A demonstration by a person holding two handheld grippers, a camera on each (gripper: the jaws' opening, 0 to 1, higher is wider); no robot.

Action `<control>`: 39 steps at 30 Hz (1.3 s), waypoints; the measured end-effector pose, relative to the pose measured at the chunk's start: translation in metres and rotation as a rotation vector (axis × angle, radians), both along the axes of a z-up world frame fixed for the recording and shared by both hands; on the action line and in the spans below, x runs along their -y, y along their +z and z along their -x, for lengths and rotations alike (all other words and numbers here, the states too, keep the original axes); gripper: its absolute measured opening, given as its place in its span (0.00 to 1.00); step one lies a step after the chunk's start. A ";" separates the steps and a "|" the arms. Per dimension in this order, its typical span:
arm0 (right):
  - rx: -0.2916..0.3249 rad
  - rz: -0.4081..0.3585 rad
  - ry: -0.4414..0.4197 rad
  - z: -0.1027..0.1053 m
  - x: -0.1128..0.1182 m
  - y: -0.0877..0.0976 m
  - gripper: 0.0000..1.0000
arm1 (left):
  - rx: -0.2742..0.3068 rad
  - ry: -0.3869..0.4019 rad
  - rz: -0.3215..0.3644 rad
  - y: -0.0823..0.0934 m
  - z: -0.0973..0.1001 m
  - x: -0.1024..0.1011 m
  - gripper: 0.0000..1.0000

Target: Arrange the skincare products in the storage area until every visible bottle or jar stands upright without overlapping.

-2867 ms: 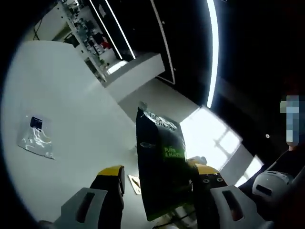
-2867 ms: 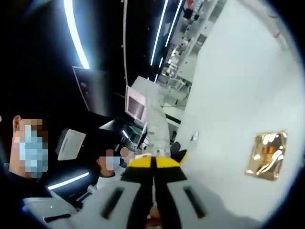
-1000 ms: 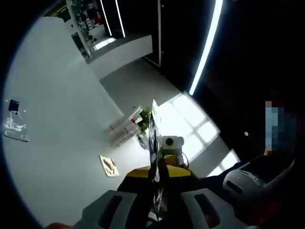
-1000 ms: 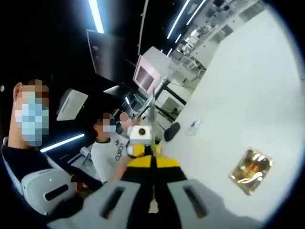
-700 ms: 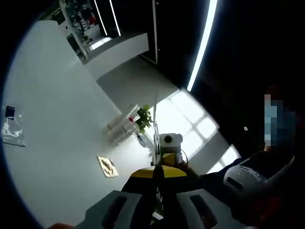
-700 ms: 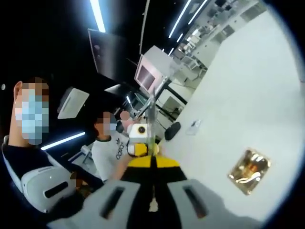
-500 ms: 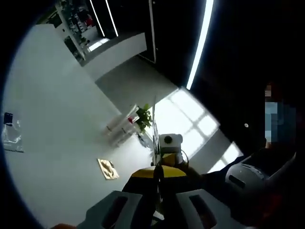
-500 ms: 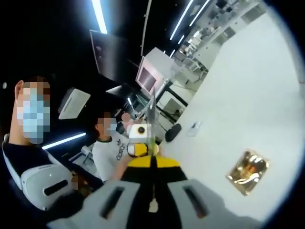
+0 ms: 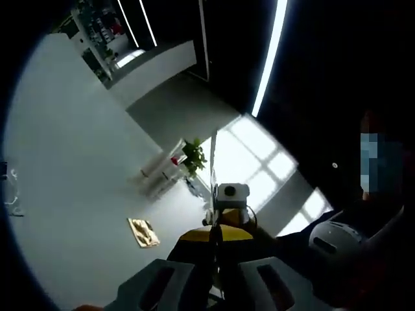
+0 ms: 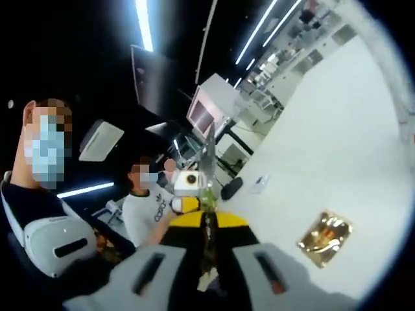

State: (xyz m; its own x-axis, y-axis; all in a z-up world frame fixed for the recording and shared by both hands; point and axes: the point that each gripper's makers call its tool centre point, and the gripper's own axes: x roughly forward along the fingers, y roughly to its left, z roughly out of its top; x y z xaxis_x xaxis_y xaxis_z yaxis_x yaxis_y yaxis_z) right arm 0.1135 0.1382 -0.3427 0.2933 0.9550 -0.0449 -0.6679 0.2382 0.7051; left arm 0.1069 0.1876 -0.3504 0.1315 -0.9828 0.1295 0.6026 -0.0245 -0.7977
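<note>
A dark green sachet (image 9: pixel 211 170) stands edge-on as a thin sheet between the two grippers, held in the air above the white table (image 9: pixel 71 162). My left gripper (image 9: pixel 214 234) is shut on its near edge, and the yellow-tipped right gripper (image 9: pixel 228 217) faces it from the far side. In the right gripper view the same sachet (image 10: pixel 209 155) rises edge-on from my shut right gripper (image 10: pixel 206 220), with the left gripper (image 10: pixel 187 203) just beyond it. A gold sachet (image 9: pixel 144 232) (image 10: pixel 324 238) lies flat on the table.
Several pale bottles (image 9: pixel 159 173) and a small green plant (image 9: pixel 193 155) stand near the table's far edge. A clear packet (image 9: pixel 8 194) lies at the left. A dark rounded object (image 10: pixel 230 189) and a small pale item (image 10: pixel 258 183) rest on the table. Two people (image 10: pixel 146 207) are close by.
The sachet, face-on 2.9 s ago between open left jaws, now stands edge-on with the left jaws shut on it. Since one second ago both views have only drifted slightly.
</note>
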 end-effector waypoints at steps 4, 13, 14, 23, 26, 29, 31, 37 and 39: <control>0.027 0.010 -0.029 -0.002 0.009 -0.001 0.16 | -0.014 -0.003 -0.009 -0.003 -0.002 0.002 0.00; 0.146 0.117 -0.159 -0.011 0.039 -0.011 0.40 | -0.032 -0.027 -0.014 -0.002 -0.007 0.015 0.00; 0.154 0.139 -0.174 -0.011 0.043 -0.015 0.42 | -0.032 -0.029 -0.017 -0.002 -0.008 0.016 0.00; 0.274 0.356 -0.280 -0.012 0.074 -0.033 0.72 | -0.046 -0.058 -0.047 -0.003 -0.015 0.029 0.00; 0.287 0.384 -0.315 -0.013 0.083 -0.035 0.81 | -0.056 -0.070 -0.058 -0.004 -0.018 0.035 0.00; 0.275 0.392 -0.361 -0.016 0.094 -0.037 0.92 | -0.066 -0.078 -0.063 -0.004 -0.021 0.039 0.00; 0.283 0.421 -0.387 -0.017 0.101 -0.040 0.99 | -0.081 -0.084 -0.072 -0.006 -0.025 0.042 0.00; 0.339 0.503 -0.421 -0.015 0.117 -0.045 1.00 | -0.115 -0.098 -0.087 -0.008 -0.034 0.052 0.00; 0.327 0.500 -0.431 -0.014 0.122 -0.047 1.00 | -0.124 -0.104 -0.094 -0.009 -0.036 0.056 0.00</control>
State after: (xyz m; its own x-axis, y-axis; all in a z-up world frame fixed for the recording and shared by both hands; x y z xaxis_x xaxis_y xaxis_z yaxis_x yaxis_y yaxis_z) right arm 0.1276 0.0165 -0.3899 0.7112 0.6400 -0.2908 -0.5995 0.7682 0.2244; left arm 0.1428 0.1315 -0.3590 0.0379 -0.9990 0.0255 0.4976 -0.0033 -0.8674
